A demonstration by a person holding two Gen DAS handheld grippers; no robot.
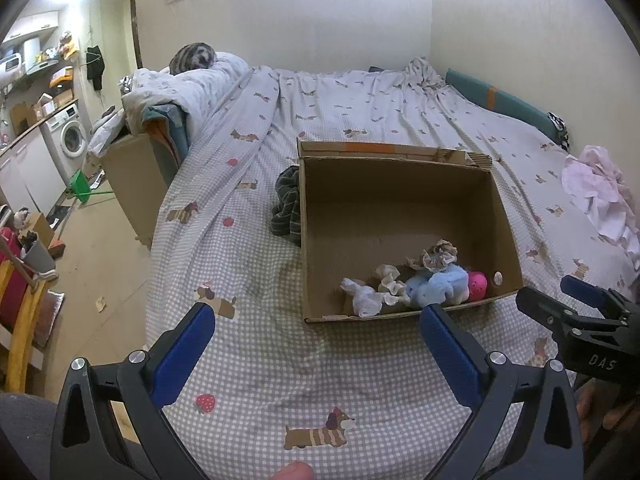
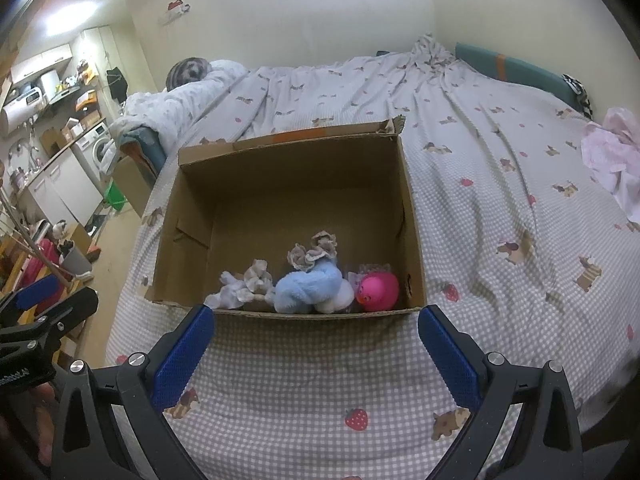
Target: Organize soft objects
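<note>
Both claws are spread wide and empty: left gripper (image 1: 316,320) and right gripper (image 2: 316,322) hover over the checked bedsheet (image 2: 304,384), just short of the cardboard box (image 2: 412,216). Inside, along its near wall, sit white socks (image 2: 230,294), a blue plush (image 2: 308,290) and a pink toy (image 2: 380,290).

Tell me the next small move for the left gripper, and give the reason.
Probably swing the left gripper left and forward toward the dark striped cloth. It lies on the bed against the cardboard box, outside it, while the other soft things already sit inside. Both grippers are open and empty, and the left one is nearer that side.
</note>
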